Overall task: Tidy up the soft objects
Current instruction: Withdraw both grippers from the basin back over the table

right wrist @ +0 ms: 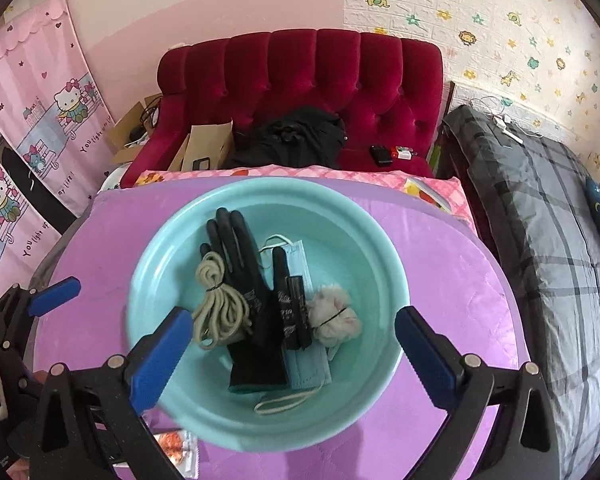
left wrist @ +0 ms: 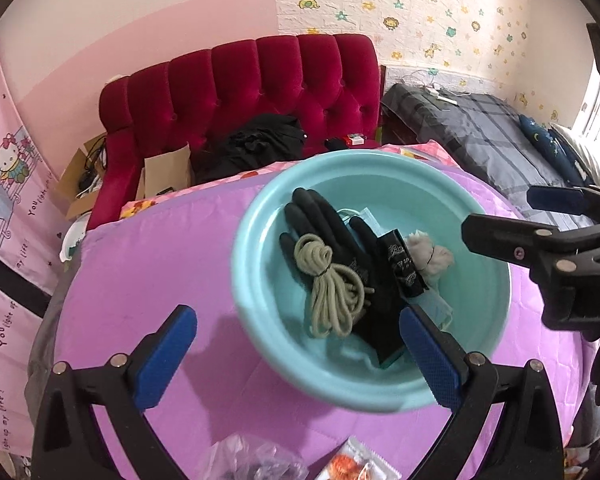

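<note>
A light blue basin [left wrist: 260, 248] [right wrist: 148, 280] stands on a purple quilted table. In it lie a black glove [left wrist: 328, 224] [right wrist: 252, 312], a bundle of beige rope [left wrist: 332, 296] [right wrist: 220, 304], a blue face mask [right wrist: 312, 368] [left wrist: 440, 312], a small black packet [left wrist: 404, 264] [right wrist: 298, 312] and a tied ball of pale fluff [left wrist: 428, 256] [right wrist: 334, 320]. My left gripper [left wrist: 296, 356] is open and empty over the basin's near left rim. My right gripper [right wrist: 294, 356] is open and empty above the basin's near side. The right gripper also shows in the left wrist view [left wrist: 512, 224].
A clear plastic bag [left wrist: 252, 460] and an orange snack packet [left wrist: 352, 464] [right wrist: 176, 448] lie on the table's near edge. A red tufted sofa [left wrist: 260, 88] [right wrist: 320, 80] with black clothes stands behind. A bed with a grey plaid cover [right wrist: 540, 208] is at the right.
</note>
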